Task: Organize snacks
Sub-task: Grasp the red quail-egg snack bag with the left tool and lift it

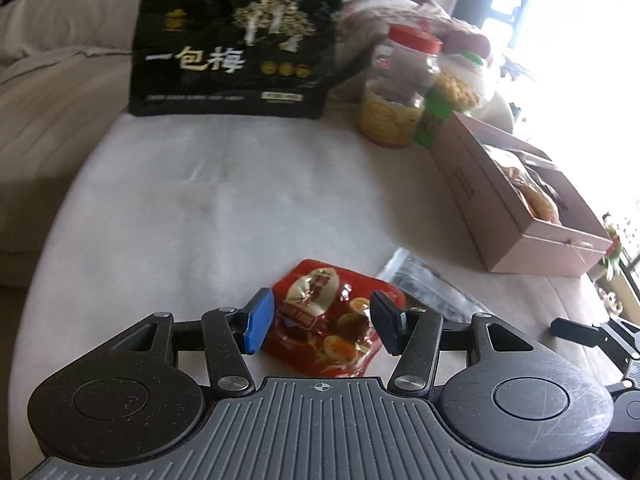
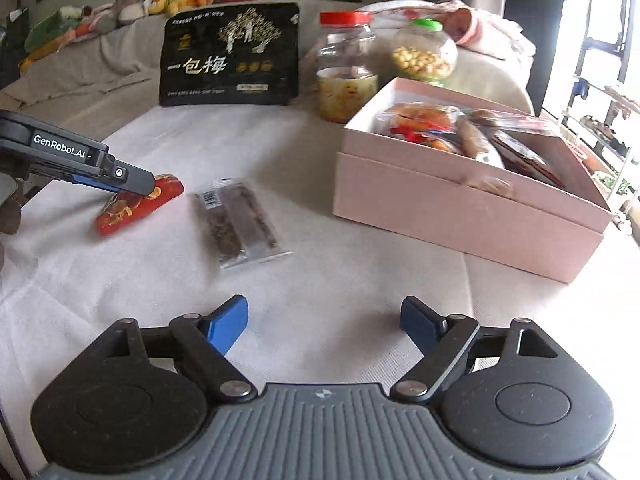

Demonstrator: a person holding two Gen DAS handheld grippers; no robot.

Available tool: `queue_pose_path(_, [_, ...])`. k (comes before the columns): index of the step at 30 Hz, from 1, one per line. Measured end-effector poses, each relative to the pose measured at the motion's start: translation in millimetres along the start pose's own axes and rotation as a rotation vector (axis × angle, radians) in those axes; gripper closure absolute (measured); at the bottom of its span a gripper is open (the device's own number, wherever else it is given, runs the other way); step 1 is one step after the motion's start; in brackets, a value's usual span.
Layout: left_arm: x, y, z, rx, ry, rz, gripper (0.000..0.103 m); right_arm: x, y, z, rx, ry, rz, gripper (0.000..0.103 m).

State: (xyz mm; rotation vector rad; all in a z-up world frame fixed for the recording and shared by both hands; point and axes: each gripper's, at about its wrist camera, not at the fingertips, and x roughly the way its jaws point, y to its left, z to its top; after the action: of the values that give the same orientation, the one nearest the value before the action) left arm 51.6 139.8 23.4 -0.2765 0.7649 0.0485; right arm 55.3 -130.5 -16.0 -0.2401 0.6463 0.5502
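Left tongs: parted, straddling red snack packet, pads not pressing. Right tongs: spread wide, empty, over bare tabletop. Clear packet: between red packet and pink box. Box holds snacks.

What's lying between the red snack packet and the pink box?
A clear packet of dark strips lies on the white cloth between the red snack packet and the pink box. The right wrist view shows it best.

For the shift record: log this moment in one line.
left gripper: jaws astride red snack packet | right gripper: open, empty | clear dark-strip packet: on cloth | pink box: partly filled
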Motion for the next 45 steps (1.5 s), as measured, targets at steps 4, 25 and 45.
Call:
queue_pose_path(4, [0, -11, -2, 0.042, 0.015, -0.029, 0.044, -1, 2, -2, -0.003, -0.014, -0.010, 0.016])
queue_pose_path(25, [-2, -59, -19, 0.302, 0.066, -0.069, 0.025, 0, 0, -4, 0.011, -0.016, 0.000, 0.013])
queue_pose_path(45, [26, -34, -2, 0.158, 0.040, 0.025, 0.029, 1, 3, -4, 0.001, -0.011, 0.004, 0.009])
